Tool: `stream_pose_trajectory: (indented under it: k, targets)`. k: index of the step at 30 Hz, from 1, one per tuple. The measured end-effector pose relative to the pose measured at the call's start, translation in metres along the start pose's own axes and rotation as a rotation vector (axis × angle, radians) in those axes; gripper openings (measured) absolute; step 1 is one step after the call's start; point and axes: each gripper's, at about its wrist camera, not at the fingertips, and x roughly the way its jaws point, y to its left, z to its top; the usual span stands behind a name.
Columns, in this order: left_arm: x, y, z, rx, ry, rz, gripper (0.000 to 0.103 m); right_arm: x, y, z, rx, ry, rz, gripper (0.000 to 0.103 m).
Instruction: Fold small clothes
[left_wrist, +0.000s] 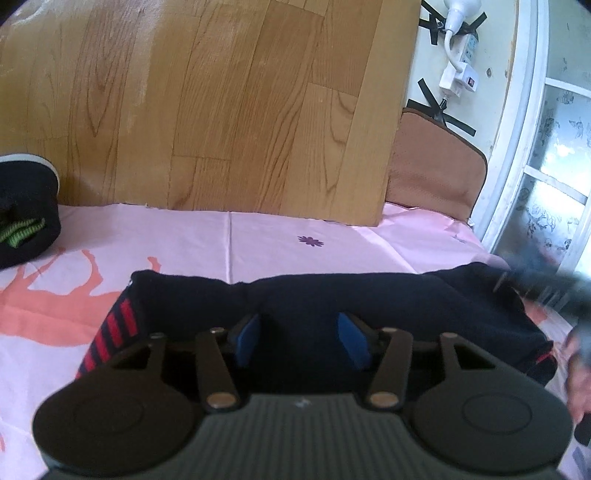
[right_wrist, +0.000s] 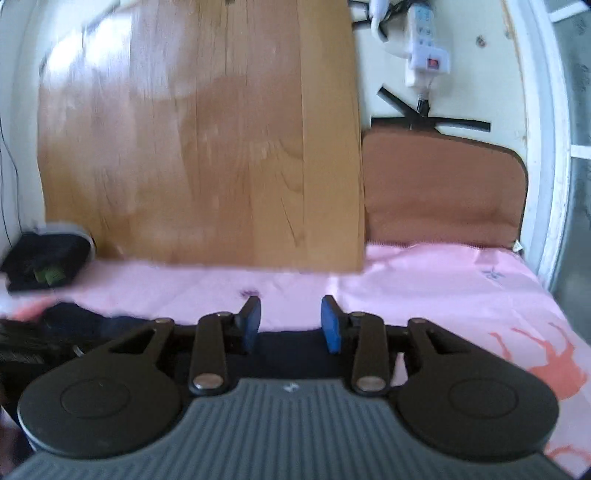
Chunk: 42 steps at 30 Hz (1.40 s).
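A: What do we have under us?

B: A dark navy knitted garment (left_wrist: 332, 295) with red-striped ribbed cuffs lies stretched sideways across the smooth pink bedsheet (left_wrist: 184, 236), which carries salmon animal shapes and a small purple flower. Our left gripper (left_wrist: 303, 338), black arms with blue rubbery pads, sits over the middle of that cloth.

A: Is it holding the fabric?

B: We see the pads standing moderately apart with dark knit between them, but we cannot tell whether they press on it.

A: And our right gripper (right_wrist: 291, 320)?

B: Same build, pads partly apart. Their tips show against bare pink sheet, with the garment's dark edge (right_wrist: 295, 354) low between the fingers. Whether the cloth is pinched, we cannot tell. In the left view that gripper is only a blurred grey shape at the garment's right end.

A: What else surrounds us?

B: A glossy wood-grain board (left_wrist: 221, 103) stands upright behind the bed, a brown padded cushion (right_wrist: 443, 188) with rounded corners beside it, and a white power strip (right_wrist: 424, 48) is taped to the wall. A dark folded pile (left_wrist: 26, 210) with a green striped piece rests far left on the sheet.
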Motion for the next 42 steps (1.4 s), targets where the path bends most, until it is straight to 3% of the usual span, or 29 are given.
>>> stream_pose_trajectory:
  k: [1, 2, 5, 9, 12, 16, 19, 23, 25, 27, 28, 29, 32, 35, 38, 41, 42]
  targets:
    - [0.0, 0.0, 0.0, 0.004, 0.0, 0.001, 0.052, 0.018, -0.001, -0.008, -0.016, 0.109, 0.009, 0.04]
    - [0.0, -0.001, 0.0, 0.006, 0.002, 0.003, 0.053, 0.028, -0.003, -0.022, -0.026, 0.139, 0.017, 0.04]
    - [0.0, 0.0, 0.0, 0.003, 0.003, 0.003, 0.055, 0.024, -0.011, -0.037, 0.034, 0.124, 0.024, 0.041]
    - [-0.002, 0.003, 0.002, -0.012, -0.006, 0.0, 0.055, 0.021, -0.009, -0.057, 0.018, 0.126, 0.003, 0.041]
    - [-0.013, 0.011, 0.006, -0.043, -0.06, 0.03, 0.055, 0.018, -0.014, -0.07, 0.031, 0.128, 0.01, 0.04]
    - [-0.031, 0.04, 0.016, -0.173, -0.141, 0.073, 0.054, -0.001, -0.015, -0.068, 0.086, 0.084, -0.013, 0.04]
    - [-0.031, 0.057, 0.02, -0.259, -0.131, 0.066, 0.052, -0.028, 0.001, -0.059, 0.066, -0.01, 0.055, 0.04]
    - [-0.028, 0.056, 0.021, -0.252, -0.115, 0.053, 0.052, -0.044, 0.035, -0.062, -0.032, -0.004, 0.217, 0.04]
    - [-0.028, 0.051, 0.02, -0.22, -0.114, 0.046, 0.052, -0.036, 0.048, -0.074, -0.059, 0.048, 0.267, 0.04]
    - [-0.026, 0.046, 0.019, -0.2, -0.097, 0.047, 0.052, -0.01, 0.058, -0.093, -0.073, 0.224, 0.294, 0.042]
    - [-0.023, 0.045, 0.019, -0.193, -0.081, 0.05, 0.052, -0.001, 0.057, -0.105, -0.064, 0.252, 0.313, 0.042]
    - [-0.02, 0.044, 0.018, -0.187, -0.064, 0.055, 0.052, -0.004, 0.055, -0.113, -0.069, 0.212, 0.322, 0.042]
    - [-0.013, 0.043, 0.016, -0.174, -0.03, 0.079, 0.052, -0.007, 0.047, -0.103, -0.028, 0.239, 0.326, 0.041]
    - [-0.014, 0.043, 0.015, -0.175, -0.034, 0.079, 0.053, -0.028, 0.03, -0.098, 0.028, 0.184, 0.32, 0.041]
    - [-0.014, 0.041, 0.014, -0.163, -0.031, 0.087, 0.055, -0.048, 0.005, -0.092, 0.06, 0.108, 0.219, 0.041]
    - [-0.011, 0.035, 0.012, -0.126, -0.018, 0.109, 0.055, -0.02, -0.028, -0.107, 0.115, 0.238, 0.119, 0.036]
    - [-0.009, 0.034, 0.011, -0.112, -0.014, 0.121, 0.055, -0.02, -0.037, -0.113, 0.158, 0.196, 0.152, 0.036]
